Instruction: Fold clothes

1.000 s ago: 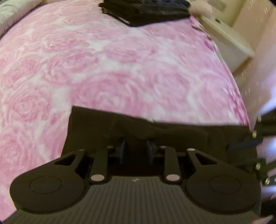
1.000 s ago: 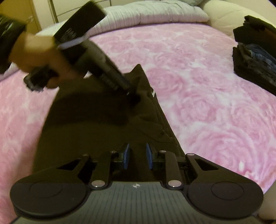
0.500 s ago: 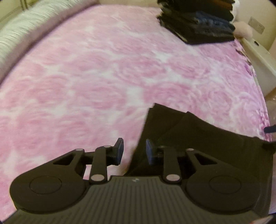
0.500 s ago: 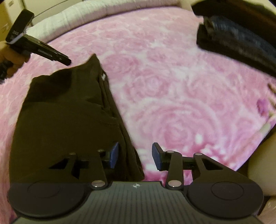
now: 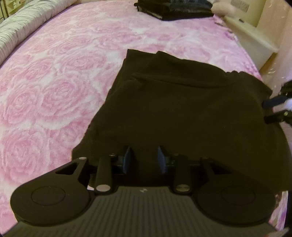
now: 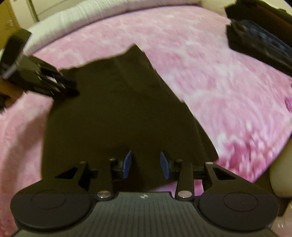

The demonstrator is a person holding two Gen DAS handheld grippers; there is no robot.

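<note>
A black garment (image 5: 182, 109) lies folded flat on the pink rose-patterned bed cover (image 5: 54, 82). My left gripper (image 5: 144, 160) is open, its blue pads apart, just over the garment's near edge. My right gripper (image 6: 146, 164) is open too, over the opposite edge of the same garment (image 6: 118, 113). The right gripper's fingers show at the right edge of the left wrist view (image 5: 275, 102). The left gripper shows at the left in the right wrist view (image 6: 58, 85), by the garment's far corner. Neither holds cloth.
A stack of folded dark clothes (image 5: 173, 9) lies at the far side of the bed, also in the right wrist view (image 6: 259, 42). A grey-white striped pillow (image 5: 20, 27) runs along the left. A cream cabinet (image 5: 251, 36) stands beyond the bed's right edge.
Both grippers let go of the garment and opened. They swung away to the sides, then came back over the garment's edges. The garment now lies flat.
</note>
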